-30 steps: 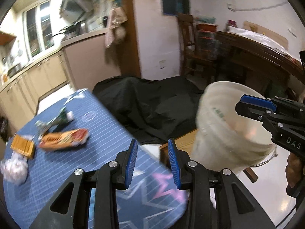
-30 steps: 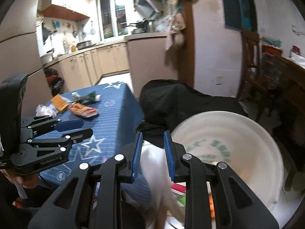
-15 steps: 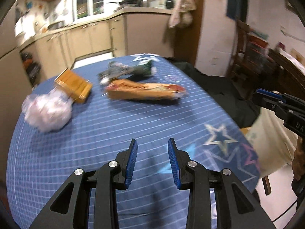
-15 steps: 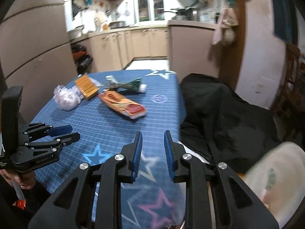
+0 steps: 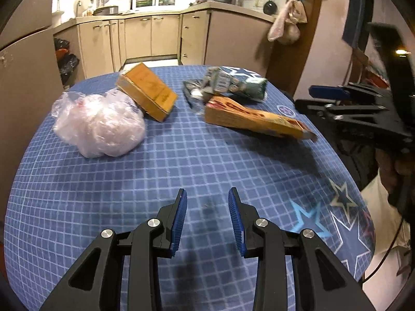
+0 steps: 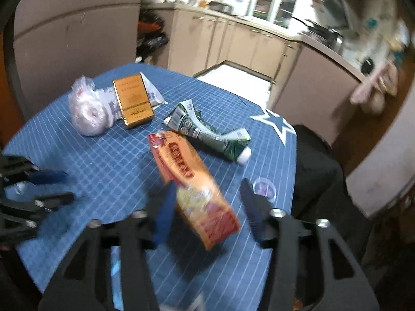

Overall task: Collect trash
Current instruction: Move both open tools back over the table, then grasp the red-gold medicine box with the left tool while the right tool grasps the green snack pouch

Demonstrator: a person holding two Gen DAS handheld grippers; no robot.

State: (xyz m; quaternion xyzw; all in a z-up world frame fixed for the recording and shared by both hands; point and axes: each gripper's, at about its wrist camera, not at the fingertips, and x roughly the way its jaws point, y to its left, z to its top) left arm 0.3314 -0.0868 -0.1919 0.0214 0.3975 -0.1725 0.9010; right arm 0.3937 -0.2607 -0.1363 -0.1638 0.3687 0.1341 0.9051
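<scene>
We see a matt woven blue tablecloth (image 5: pixel 197 160) under crinkled glossy clear plastic bag (image 5: pixel 98 124) at ten o'clock, a smooth gold cardboard box (image 6: pixel 132 102), printed orange carton (image 6: pixel 193 189), and crumpled green foil-lined carton (image 6: pixel 207 132).

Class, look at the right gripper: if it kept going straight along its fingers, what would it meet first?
Most likely the long orange snack box. Its near end already lies between the open fingers of the right gripper, which have just been opening. Blur makes depth uncertain; no contact shows.
</scene>
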